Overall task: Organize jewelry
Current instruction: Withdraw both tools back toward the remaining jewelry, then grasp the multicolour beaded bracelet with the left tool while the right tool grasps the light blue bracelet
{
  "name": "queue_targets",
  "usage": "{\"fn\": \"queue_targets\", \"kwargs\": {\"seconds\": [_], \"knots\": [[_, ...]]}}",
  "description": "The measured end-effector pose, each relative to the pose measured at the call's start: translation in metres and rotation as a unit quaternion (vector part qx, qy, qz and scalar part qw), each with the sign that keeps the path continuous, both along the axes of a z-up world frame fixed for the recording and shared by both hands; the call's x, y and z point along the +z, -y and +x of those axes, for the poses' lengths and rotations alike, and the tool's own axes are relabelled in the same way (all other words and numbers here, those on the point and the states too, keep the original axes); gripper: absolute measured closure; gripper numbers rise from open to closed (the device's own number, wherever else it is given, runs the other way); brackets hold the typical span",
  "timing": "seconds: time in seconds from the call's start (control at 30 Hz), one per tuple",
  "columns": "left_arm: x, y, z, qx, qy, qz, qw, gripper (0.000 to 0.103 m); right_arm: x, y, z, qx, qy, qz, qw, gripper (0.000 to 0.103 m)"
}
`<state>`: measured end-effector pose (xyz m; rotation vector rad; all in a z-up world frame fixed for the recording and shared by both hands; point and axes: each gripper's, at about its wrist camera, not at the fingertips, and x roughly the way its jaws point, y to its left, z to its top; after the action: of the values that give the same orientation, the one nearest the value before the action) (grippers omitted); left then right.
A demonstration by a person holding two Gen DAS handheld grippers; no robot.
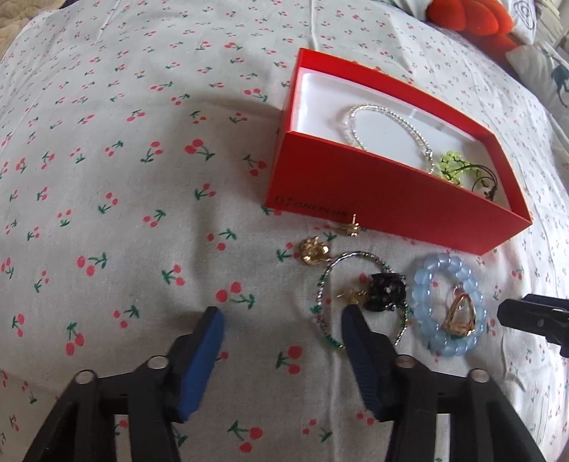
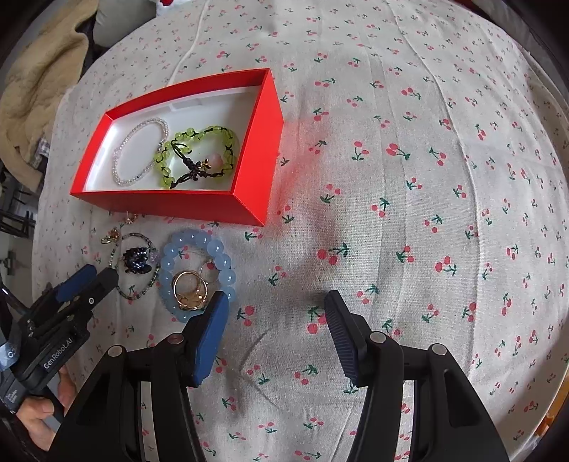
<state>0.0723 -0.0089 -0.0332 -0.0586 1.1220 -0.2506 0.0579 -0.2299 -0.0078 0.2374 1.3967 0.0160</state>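
Note:
A red box (image 1: 391,199) (image 2: 256,149) lies on the cherry-print cloth and holds a clear bead bracelet (image 1: 387,131) (image 2: 138,152) and a green bead bracelet (image 1: 453,165) (image 2: 199,152). In front of it lie a light blue bead bracelet (image 1: 426,284) (image 2: 217,248) with gold rings (image 1: 458,316) (image 2: 190,288) inside, a thin multicoloured bangle (image 1: 323,284) (image 2: 142,291), a black beaded piece (image 1: 386,291) (image 2: 137,261) and gold earrings (image 1: 313,250) (image 2: 110,236). My left gripper (image 1: 282,316) (image 2: 94,275) is open and empty, just before the bangle. My right gripper (image 2: 275,302) is open and empty, right of the blue bracelet; its tip shows in the left wrist view (image 1: 512,312).
An orange plush item (image 1: 473,21) lies beyond the box at the bed's far side. A beige blanket (image 2: 39,96) is heaped at the left edge in the right wrist view. The cloth (image 2: 409,213) stretches wide to the right of the box.

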Motion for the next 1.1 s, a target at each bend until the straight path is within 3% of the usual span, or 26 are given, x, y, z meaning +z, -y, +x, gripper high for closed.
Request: {"fn": "queue_targets", "kwargs": {"seconds": [0.13,0.23,0.27,0.7,0.93,1.03,1.1], "knots": [[-0.001,0.010,0.001,-0.012,0.008,0.021,0.9997,0.075,-0.002,0.001,0.004,-0.002,-0.001,0.000,1.000,0.044],[-0.001,0.014,0.000,-0.020,0.012,0.031,0.9992,0.099,-0.002,0.002,0.005,-0.002,-0.001,-0.002,1.000,0.044],[0.000,0.015,0.000,-0.021,0.013,0.035,0.9991,0.102,-0.003,0.001,0.007,-0.002,0.000,-0.003,1.000,0.044],[0.006,0.003,-0.010,-0.022,0.012,0.037,0.9990,0.103,-0.013,-0.025,0.025,0.006,0.013,-0.018,1.000,0.045],[0.005,-0.007,-0.015,-0.022,0.006,0.040,0.9990,0.103,-0.022,-0.049,0.032,0.042,0.025,-0.070,0.996,0.071],[0.003,-0.008,-0.017,-0.023,0.004,0.042,0.9988,0.103,-0.022,-0.059,0.033,0.058,0.029,-0.072,0.995,0.088],[0.003,-0.009,-0.018,-0.025,0.004,0.044,0.9987,0.103,-0.022,-0.065,0.032,0.066,0.031,-0.075,0.994,0.090]]}}
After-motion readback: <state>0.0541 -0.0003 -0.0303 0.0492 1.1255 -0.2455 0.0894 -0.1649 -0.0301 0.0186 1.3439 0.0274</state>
